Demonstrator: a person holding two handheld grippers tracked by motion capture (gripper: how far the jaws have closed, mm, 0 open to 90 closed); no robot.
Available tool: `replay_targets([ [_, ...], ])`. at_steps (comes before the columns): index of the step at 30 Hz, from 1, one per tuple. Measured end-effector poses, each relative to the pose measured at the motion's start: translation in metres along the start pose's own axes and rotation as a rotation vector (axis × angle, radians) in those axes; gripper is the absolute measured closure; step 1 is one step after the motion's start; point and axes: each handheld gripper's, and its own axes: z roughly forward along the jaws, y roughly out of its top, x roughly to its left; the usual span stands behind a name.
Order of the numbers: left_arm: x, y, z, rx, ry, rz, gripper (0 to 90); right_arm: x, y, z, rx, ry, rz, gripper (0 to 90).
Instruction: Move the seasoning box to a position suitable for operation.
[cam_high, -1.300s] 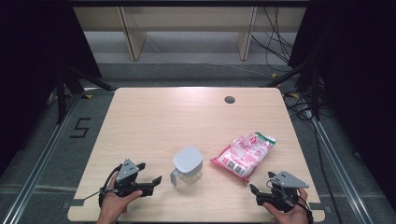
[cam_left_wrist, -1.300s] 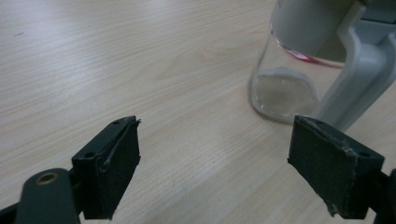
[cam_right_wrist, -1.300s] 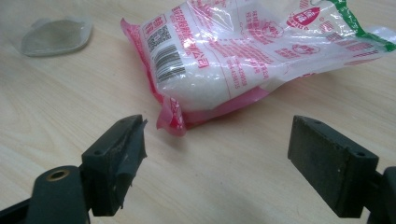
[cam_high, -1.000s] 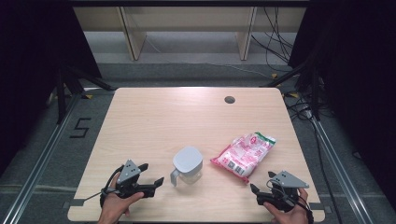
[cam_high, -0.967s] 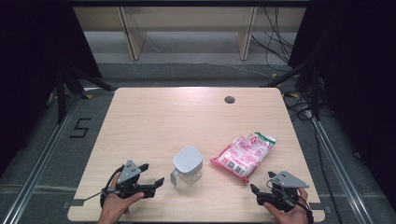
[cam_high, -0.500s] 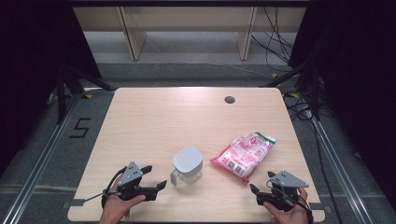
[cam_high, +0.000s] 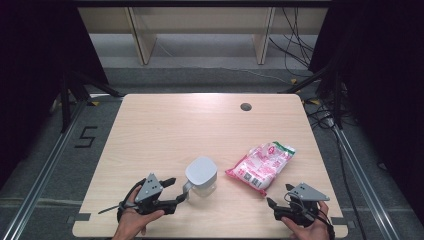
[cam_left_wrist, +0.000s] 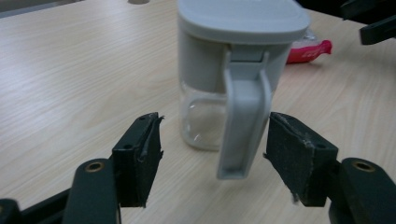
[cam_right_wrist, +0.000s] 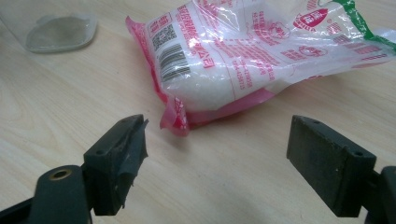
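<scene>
The surface (cam_high: 165, 125) is a pale wooden tabletop with 2 things near its front edge: a pink and white bag (cam_high: 261, 165) of white grains lying flat right of centre, long axis running from front-left to back-right, and a small clear jug (cam_high: 201, 176) with a grey lid, upright, just left of the bag and apart from it. The jug's grey handle (cam_left_wrist: 243, 126) hangs down its near side and points toward the person's left hand, so the left gripper (cam_high: 177, 190) is clearly the nearer 1; in the left gripper view the handle stands vertical between the 2 jaws, closer to the right jaw, with a gap on each side and no pad touching it. Those jaws have just been closing on it and now stand at a medium width, nothing held yet. Likely next: finish closing on the handle, square to its flat sides. The right gripper (cam_high: 279, 209) rests at the front right, jaws wide and empty, aimed at the bag's near corner (cam_right_wrist: 175, 119), just short of it.
</scene>
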Motion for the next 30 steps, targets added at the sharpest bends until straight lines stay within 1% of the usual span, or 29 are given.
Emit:
replay_targets([
  [1, -0.002, 0.001, 0.002, 0.005, -0.001, 0.017, 39.9, 0.001, 0.0, 0.0, -0.012, -0.019, 0.0, 20.7],
  [2, -0.002, 0.001, 0.002, 0.005, -0.001, 0.017, 41.9, 0.001, 0.0, 0.0, -0.012, -0.019, 0.0, 20.7],
  [3, -0.004, 0.003, 0.007, 0.011, -0.026, 0.04, 43.1, 0.001, -0.001, -0.001, -0.001, -0.017, -0.005, 20.7],
  [4, -0.004, 0.003, 0.007, 0.011, -0.026, 0.04, 45.5, 0.001, -0.001, 0.0, -0.008, -0.019, 0.001, 20.7],
  [6, -0.007, 0.005, 0.015, 0.013, -0.048, 0.061, 51.8, 0.001, 0.0, 0.0, -0.011, -0.019, 0.002, 20.7],
  [7, -0.008, 0.005, 0.017, 0.021, -0.045, 0.072, 55.7, 0.002, 0.0, 0.0, -0.008, -0.02, 0.008, 20.7],
  [8, -0.008, 0.005, 0.017, 0.021, -0.045, 0.072, 58.9, 0.002, 0.0, 0.0, -0.008, -0.02, 0.008, 20.7],
  [9, -0.008, 0.006, 0.021, 0.009, -0.045, 0.085, 60.8, 0.001, -0.001, 0.0, -0.004, -0.012, -0.006, 20.7],
  [10, -0.008, 0.006, 0.021, 0.009, -0.045, 0.085, 64.0, 0.001, -0.001, 0.0, -0.004, -0.012, -0.006, 20.7],
  [11, -0.004, 0.006, 0.023, 0.017, -0.037, 0.082, 65.7, 0.001, -0.001, 0.0, -0.003, -0.017, 0.004, 20.7],
  [12, -0.002, 0.007, 0.023, 0.015, -0.036, 0.059, 66.7, 0.001, 0.0, 0.0, -0.003, -0.018, 0.007, 20.7],
  [13, -0.002, 0.007, 0.023, 0.015, -0.036, 0.059, 67.3, 0.002, 0.0, 0.001, -0.004, -0.016, 0.006, 20.8],
  [14, 0.003, 0.008, 0.024, 0.012, -0.051, 0.047, 67.5, 0.001, 0.0, 0.002, -0.001, 0.009, -0.003, 20.9],
  [15, 0.003, 0.008, 0.024, 0.012, -0.051, 0.047, 67.6, 0.001, 0.0, 0.001, 0.004, 0.004, -0.006, 21.0],
  [16, 0.005, 0.009, 0.025, 0.017, -0.037, 0.055, 67.6, 0.001, 0.0, 0.001, 0.004, 0.004, -0.006, 21.0],
  [17, 0.005, 0.009, 0.028, 0.01, -0.039, 0.039, 67.5, 0.001, 0.0, 0.002, 0.001, -0.005, -0.022, 21.1],
  [18, 0.005, 0.009, 0.028, 0.01, -0.039, 0.039, 67.6, 0.001, 0.0, 0.002, 0.001, -0.005, -0.022, 21.1],
  [19, 0.004, 0.01, 0.031, 0.009, -0.04, 0.044, 67.6, 0.001, 0.001, 0.003, 0.0, -0.008, -0.011, 21.1],
  [21, 0.004, 0.011, 0.033, 0.009, -0.041, 0.043, 67.7, 0.002, 0.0, 0.002, 0.003, -0.007, -0.009, 21.3],
  [22, 0.006, 0.013, 0.036, 0.012, -0.047, 0.052, 67.7, 0.002, 0.0, 0.002, 0.007, -0.008, -0.005, 21.3],
  [24, 0.007, 0.015, 0.038, 0.012, -0.05, 0.06, 67.7, 0.002, 0.0, 0.003, 0.001, -0.009, -0.015, 21.3],
  [25, 0.007, 0.015, 0.039, 0.017, -0.047, 0.059, 67.7, 0.001, 0.001, 0.003, 0.013, 0.015, -0.019, 21.3],
  [26, 0.008, 0.017, 0.04, 0.019, -0.055, 0.073, 67.7, 0.001, 0.001, 0.003, 0.005, 0.01, -0.019, 21.3],
  [27, 0.012, 0.018, 0.04, 0.02, -0.063, 0.107, 67.6, 0.002, 0.0, 0.004, -0.001, 0.013, -0.013, 21.3],
  [28, 0.012, 0.018, 0.04, 0.023, -0.058, 0.078, 67.6, 0.002, 0.0, 0.004, 0.002, 0.008, -0.009, 21.3],
  [29, 0.014, 0.017, 0.041, 0.021, -0.044, 0.088, 67.6, 0.003, 0.0, 0.003, 0.007, -0.003, -0.008, 21.4],
  [30, 0.014, 0.017, 0.041, 0.021, -0.044, 0.088, 67.4, 0.003, 0.0, 0.003, 0.007, -0.003, -0.008, 21.4],
])
